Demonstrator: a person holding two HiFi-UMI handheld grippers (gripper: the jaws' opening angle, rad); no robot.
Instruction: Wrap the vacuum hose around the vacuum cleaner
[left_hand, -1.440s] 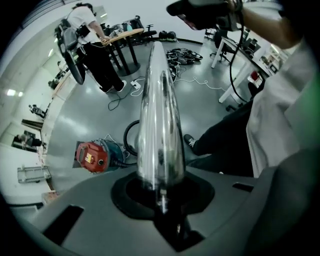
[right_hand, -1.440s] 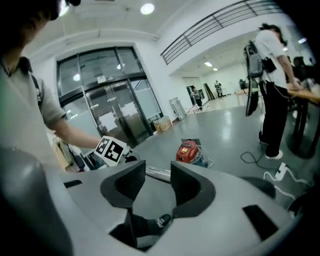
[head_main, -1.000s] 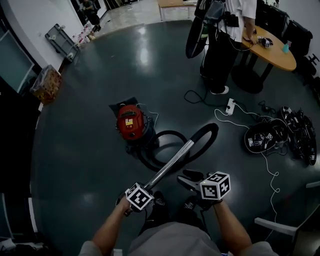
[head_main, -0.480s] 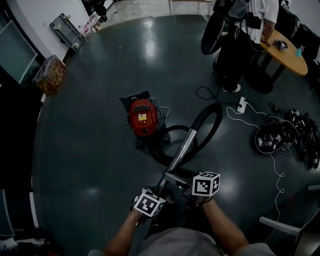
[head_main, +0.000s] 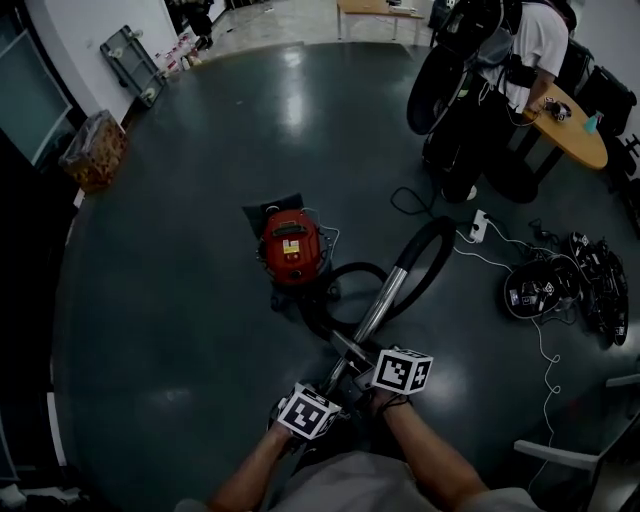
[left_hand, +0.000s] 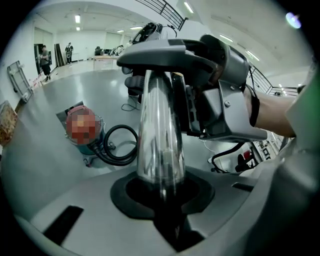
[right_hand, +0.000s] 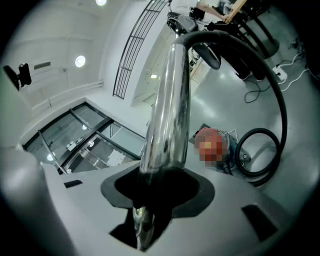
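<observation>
Steadying the steel wand (head_main: 385, 295) near the vacuum cleaner (head_main: 293, 245), the left hand-held gripper (left_hand: 161, 192) clenches it; the right hand-held gripper (right_hand: 150, 192), jaws just closing, grasps it too, probably to swing the hose (head_main: 428, 252)

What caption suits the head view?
Left gripper holds the chrome wand, right gripper just closed on it; hose loops to red vacuum cleaner.

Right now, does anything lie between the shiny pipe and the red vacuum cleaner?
Nothing foreign that I can see. Only the hose, in its own loop, lies on the floor between the pipe and the vacuum cleaner.
</observation>
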